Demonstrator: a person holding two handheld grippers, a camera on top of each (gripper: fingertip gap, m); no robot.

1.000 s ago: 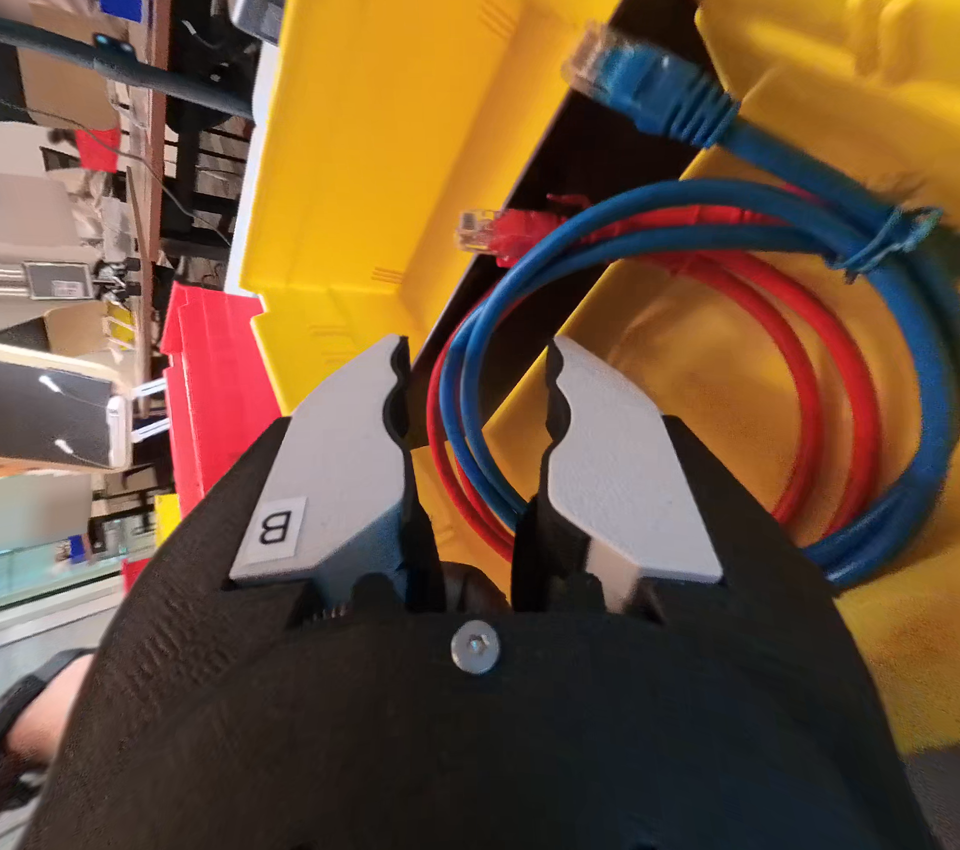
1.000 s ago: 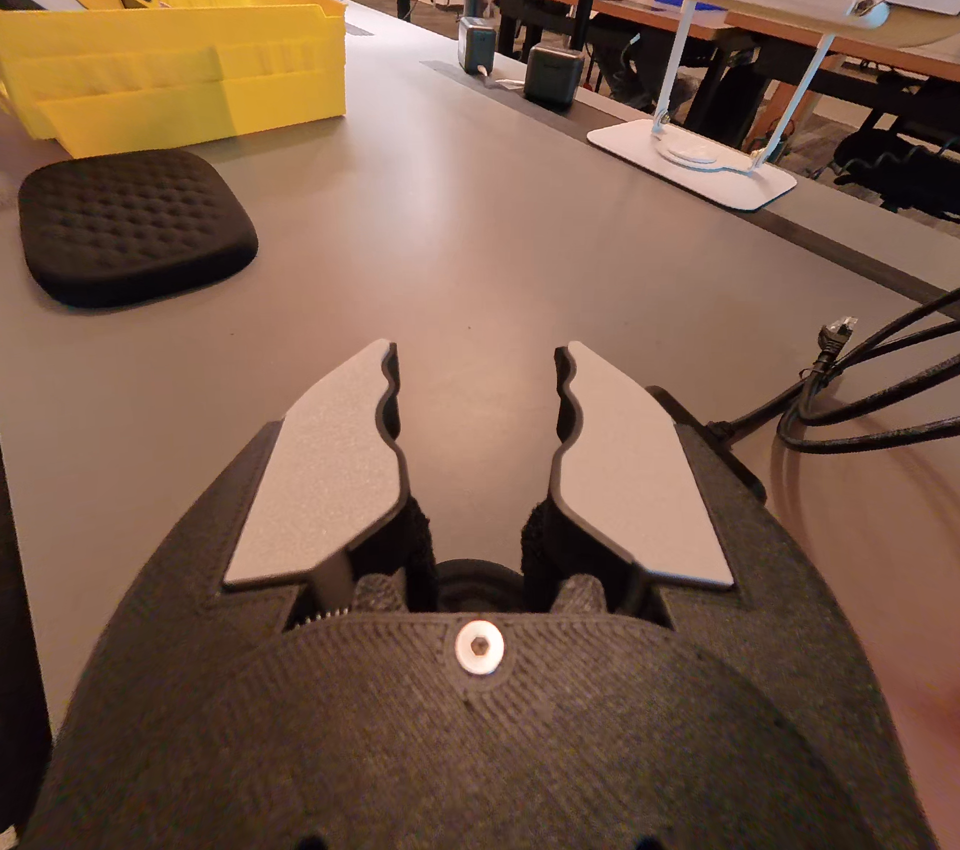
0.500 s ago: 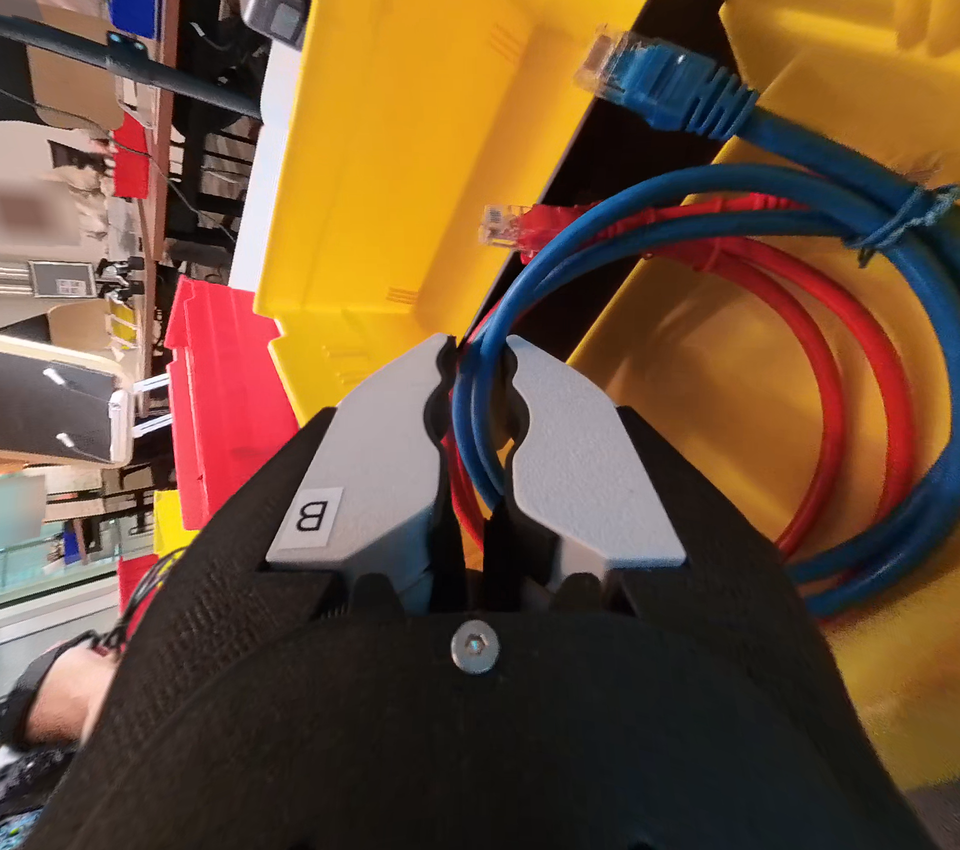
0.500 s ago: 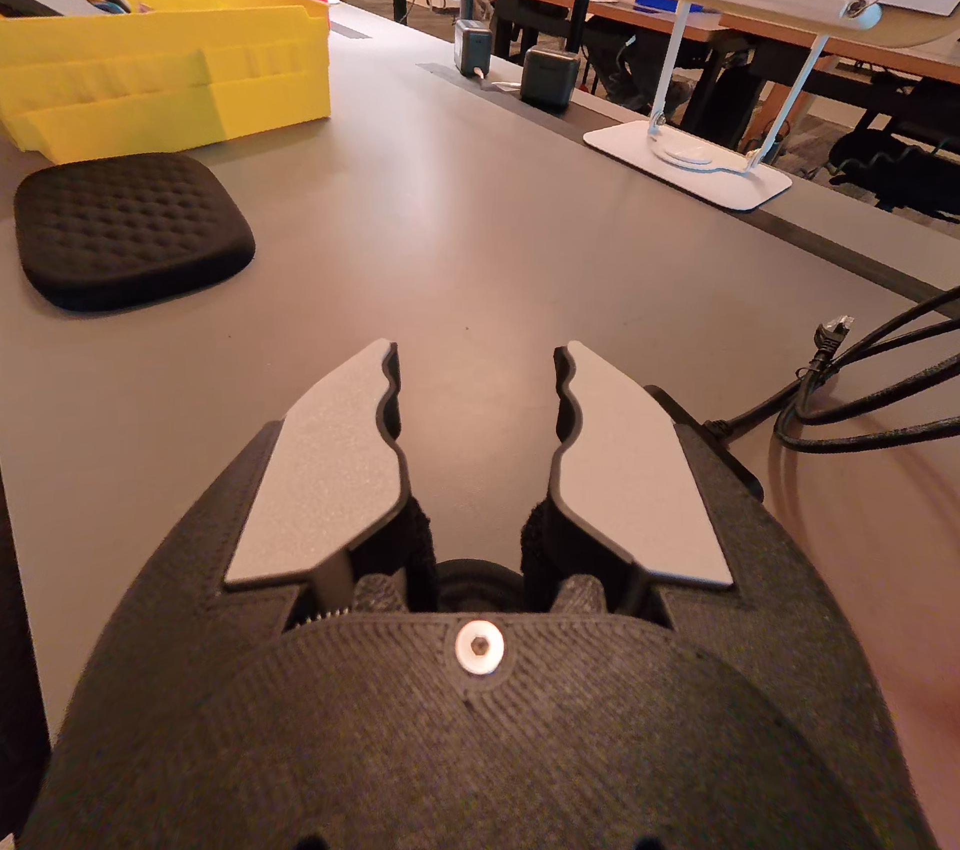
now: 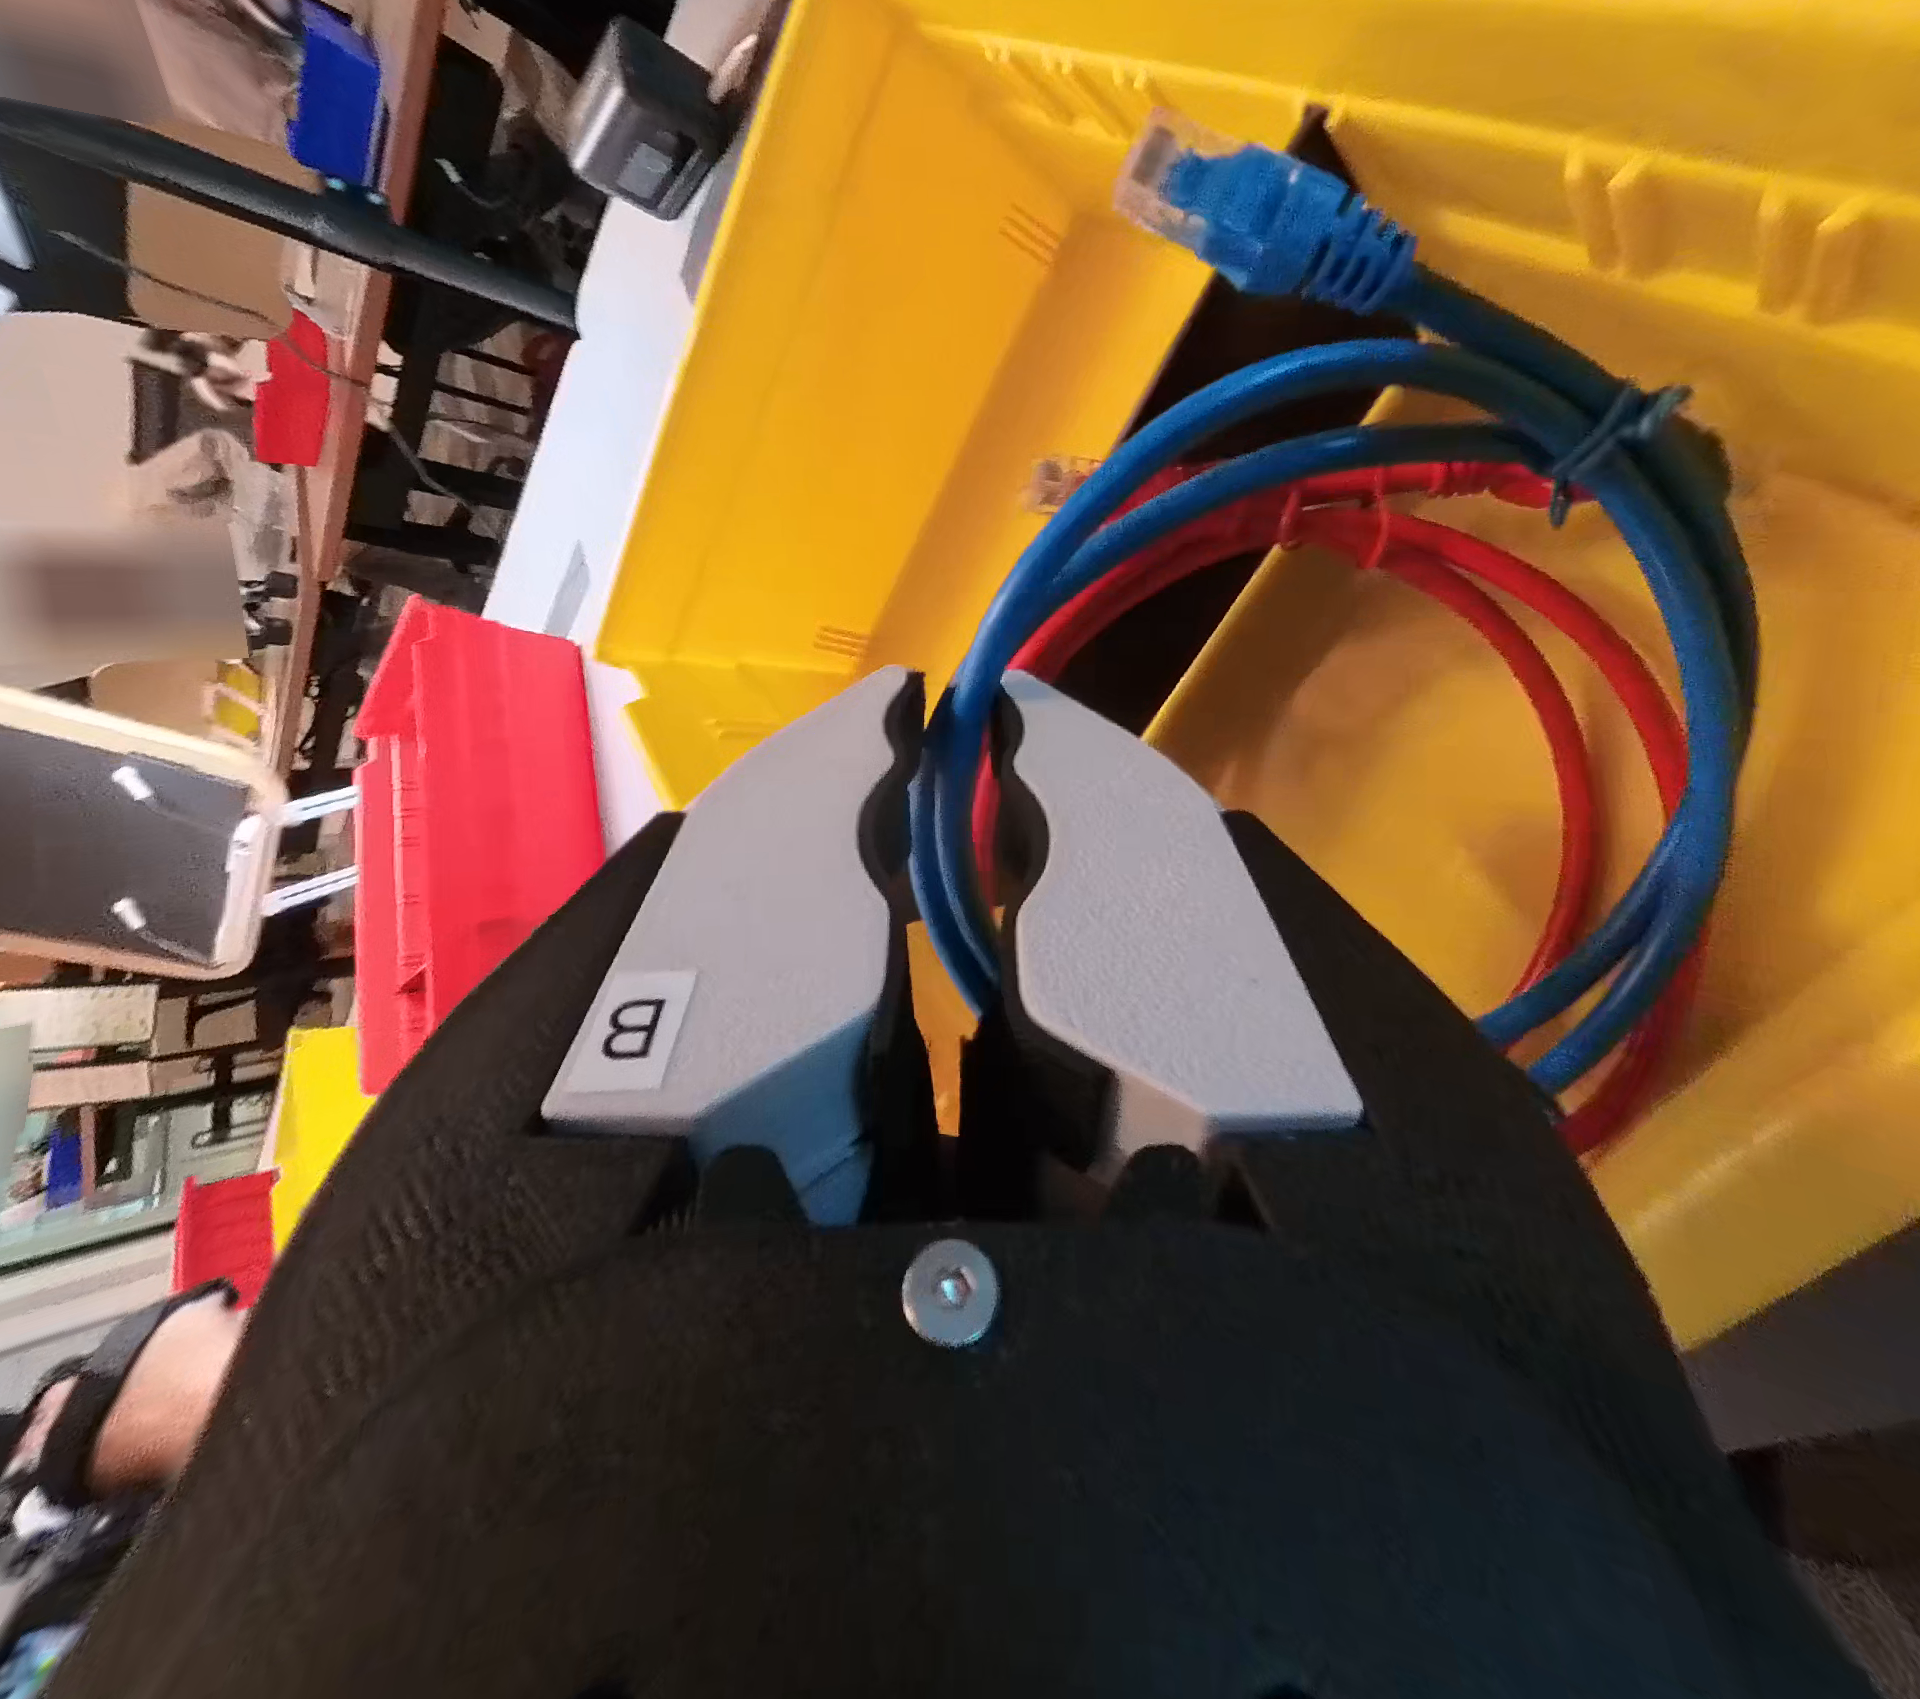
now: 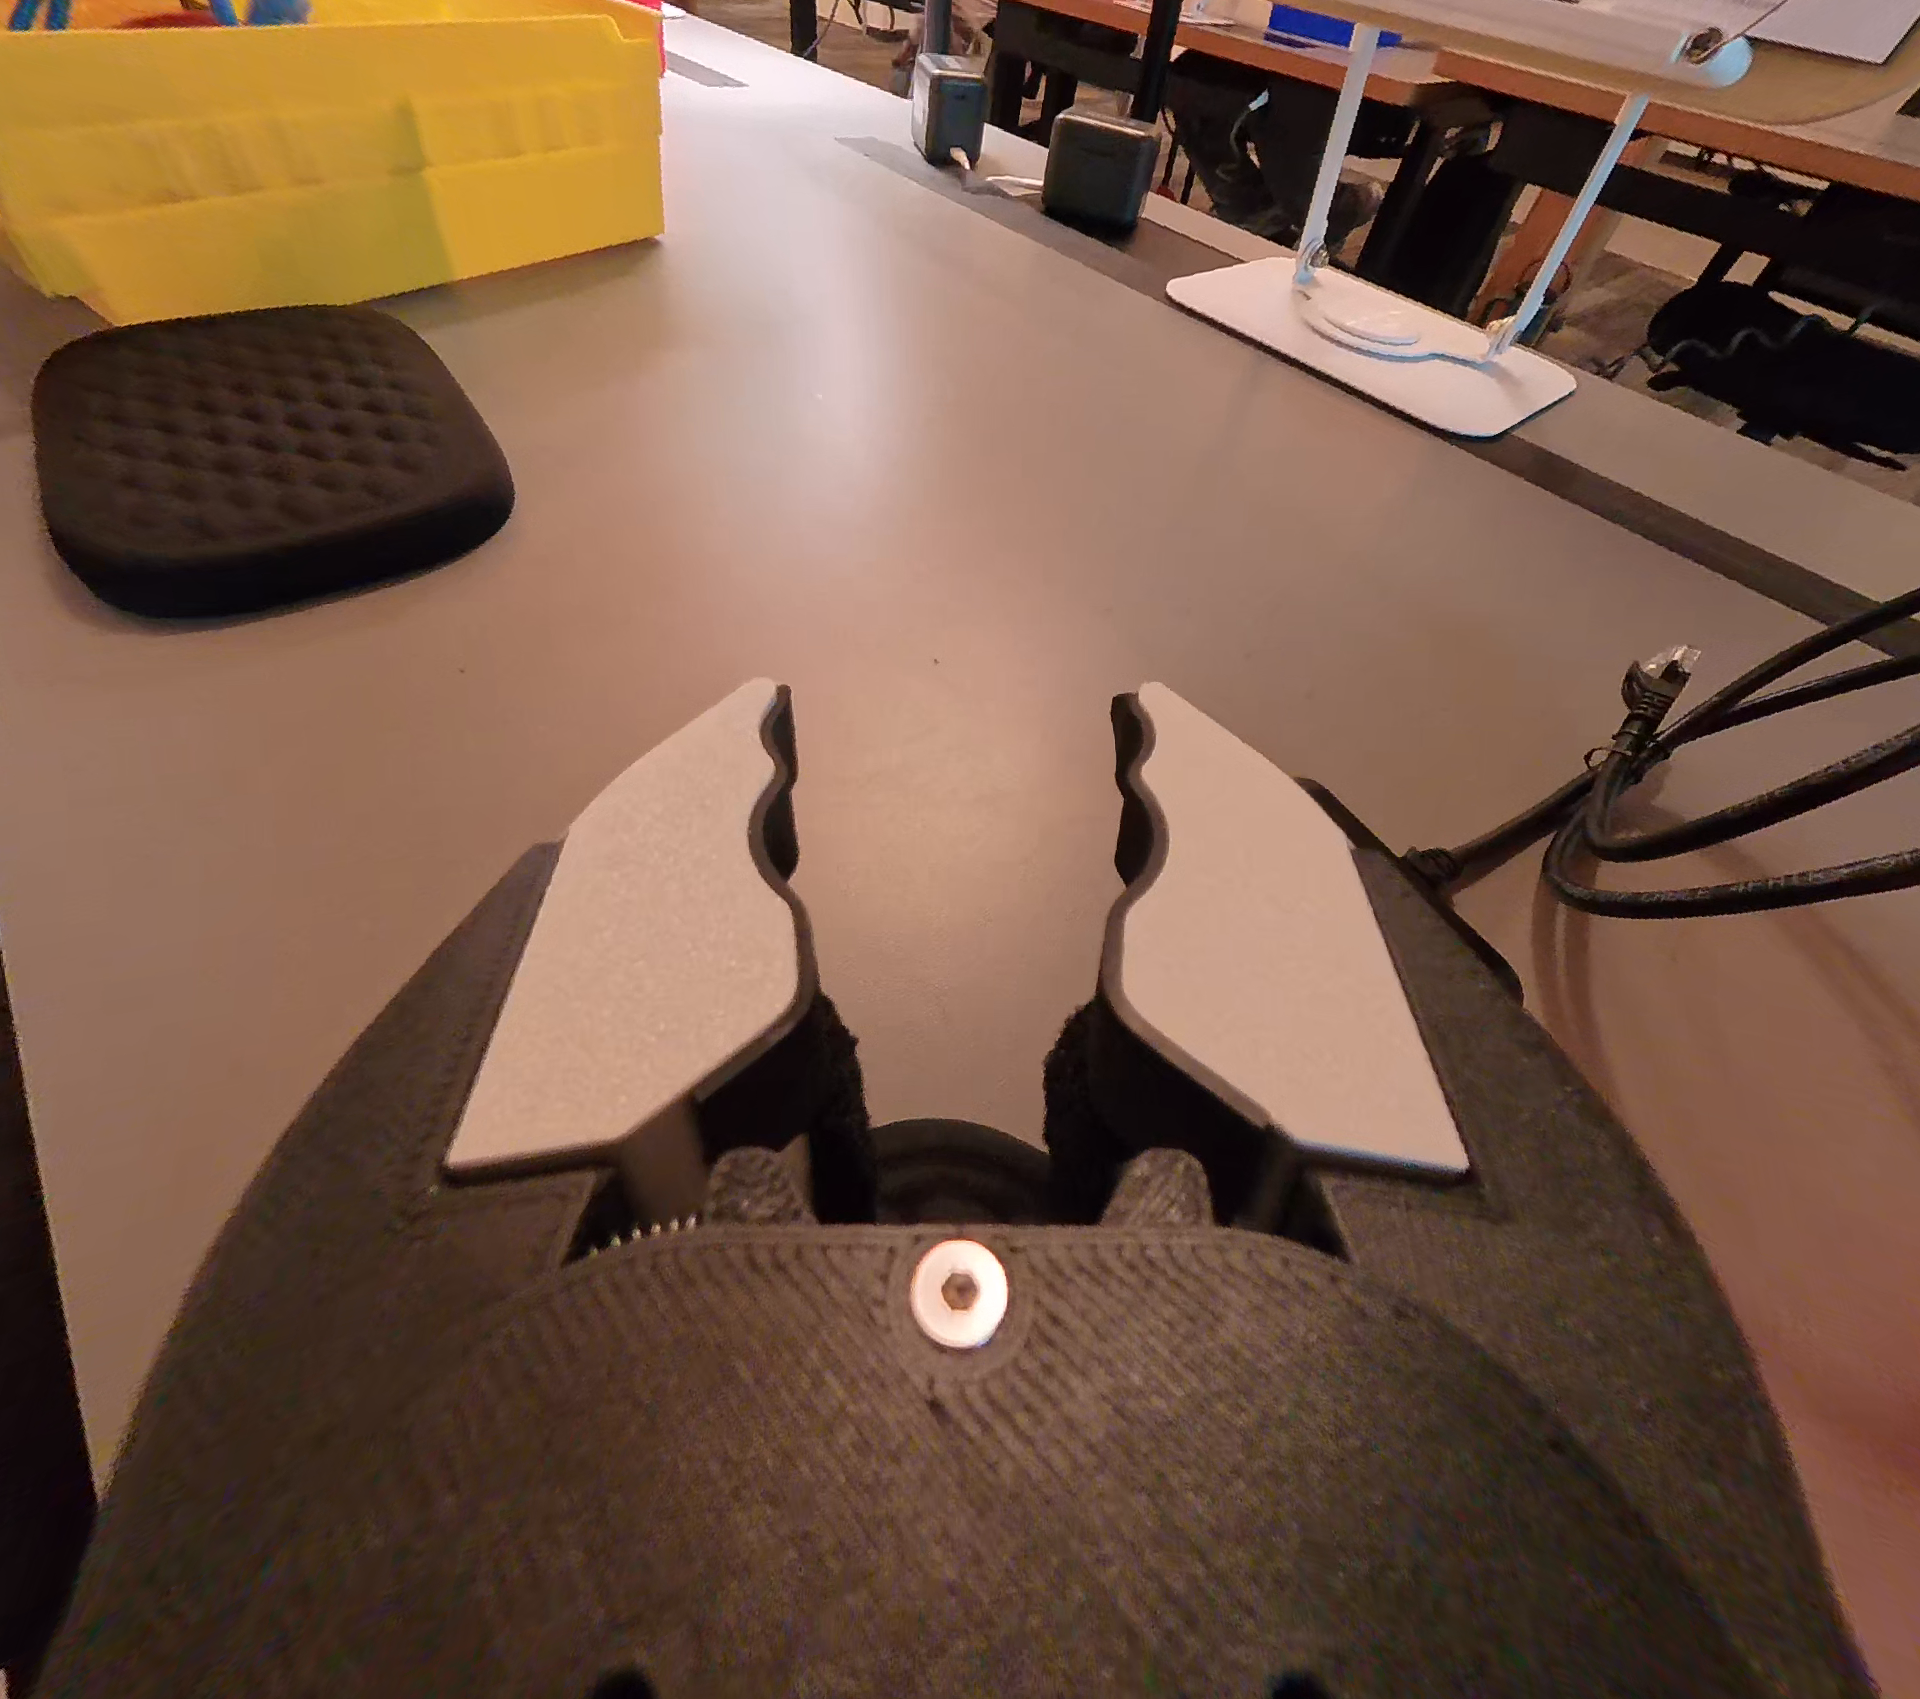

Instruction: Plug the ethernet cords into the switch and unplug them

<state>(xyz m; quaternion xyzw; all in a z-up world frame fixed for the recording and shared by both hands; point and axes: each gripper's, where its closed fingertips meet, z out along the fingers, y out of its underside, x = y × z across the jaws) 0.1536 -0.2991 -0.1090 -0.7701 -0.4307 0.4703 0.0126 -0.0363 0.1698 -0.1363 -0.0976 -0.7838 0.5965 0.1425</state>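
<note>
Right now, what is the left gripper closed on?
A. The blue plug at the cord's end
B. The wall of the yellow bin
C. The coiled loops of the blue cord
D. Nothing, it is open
C: in the left wrist view the left gripper has its fingers pinched on the looped strands of the blue cord, while the blue plug sticks out free above the yellow bin.
</note>
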